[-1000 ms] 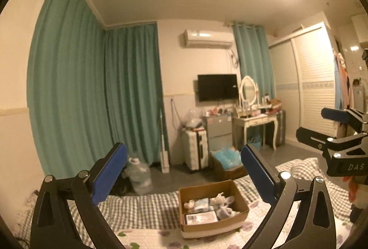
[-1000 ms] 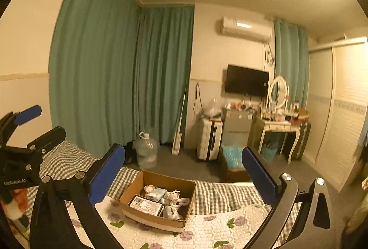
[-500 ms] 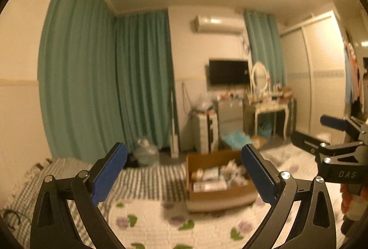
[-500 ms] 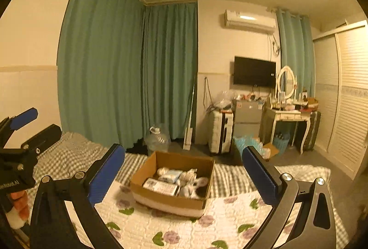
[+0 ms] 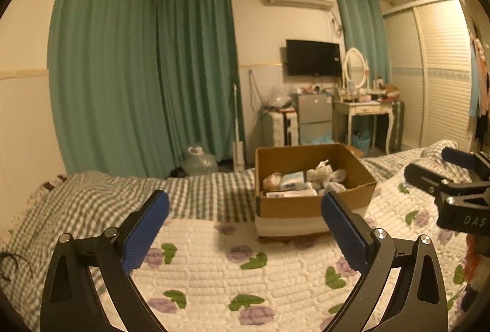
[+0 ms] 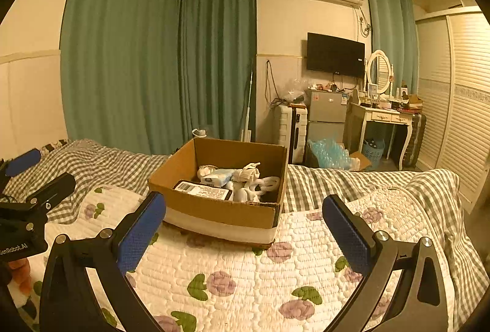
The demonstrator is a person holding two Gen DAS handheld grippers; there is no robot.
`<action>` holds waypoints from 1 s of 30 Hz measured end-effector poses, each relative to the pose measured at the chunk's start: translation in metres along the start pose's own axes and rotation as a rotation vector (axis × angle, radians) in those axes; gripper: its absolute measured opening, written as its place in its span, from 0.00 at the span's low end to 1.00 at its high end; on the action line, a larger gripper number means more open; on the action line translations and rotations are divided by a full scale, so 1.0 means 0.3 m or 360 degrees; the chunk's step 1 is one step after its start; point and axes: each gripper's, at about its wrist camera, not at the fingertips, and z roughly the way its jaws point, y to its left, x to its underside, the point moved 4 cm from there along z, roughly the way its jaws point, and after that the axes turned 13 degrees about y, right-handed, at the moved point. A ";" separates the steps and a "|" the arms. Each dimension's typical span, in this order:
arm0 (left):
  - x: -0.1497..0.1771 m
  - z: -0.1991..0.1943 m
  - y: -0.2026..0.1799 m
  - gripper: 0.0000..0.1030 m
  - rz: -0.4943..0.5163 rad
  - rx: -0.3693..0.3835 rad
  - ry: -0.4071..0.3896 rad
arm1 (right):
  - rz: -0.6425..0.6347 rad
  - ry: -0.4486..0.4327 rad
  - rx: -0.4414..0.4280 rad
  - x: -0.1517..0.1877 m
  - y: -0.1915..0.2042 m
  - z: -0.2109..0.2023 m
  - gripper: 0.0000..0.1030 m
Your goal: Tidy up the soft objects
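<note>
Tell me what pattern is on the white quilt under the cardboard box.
The quilt has purple flowers with green leaves on white; the right wrist view shows it best, under the box.

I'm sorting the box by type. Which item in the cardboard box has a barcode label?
The flat dark package lying against the near wall of the cardboard box; its white barcode label faces up. The others are a pale blue pack and white soft bundles.
</note>
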 end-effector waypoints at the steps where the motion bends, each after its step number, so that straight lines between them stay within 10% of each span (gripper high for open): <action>1: 0.003 0.001 0.003 0.98 0.0001 0.0004 0.0002 | 0.0006 -0.0004 -0.0003 -0.002 -0.003 -0.004 1.00; 30: 0.015 0.024 0.011 0.98 -0.0012 0.0058 0.0065 | 0.0030 0.0025 -0.0002 0.004 -0.003 -0.017 1.00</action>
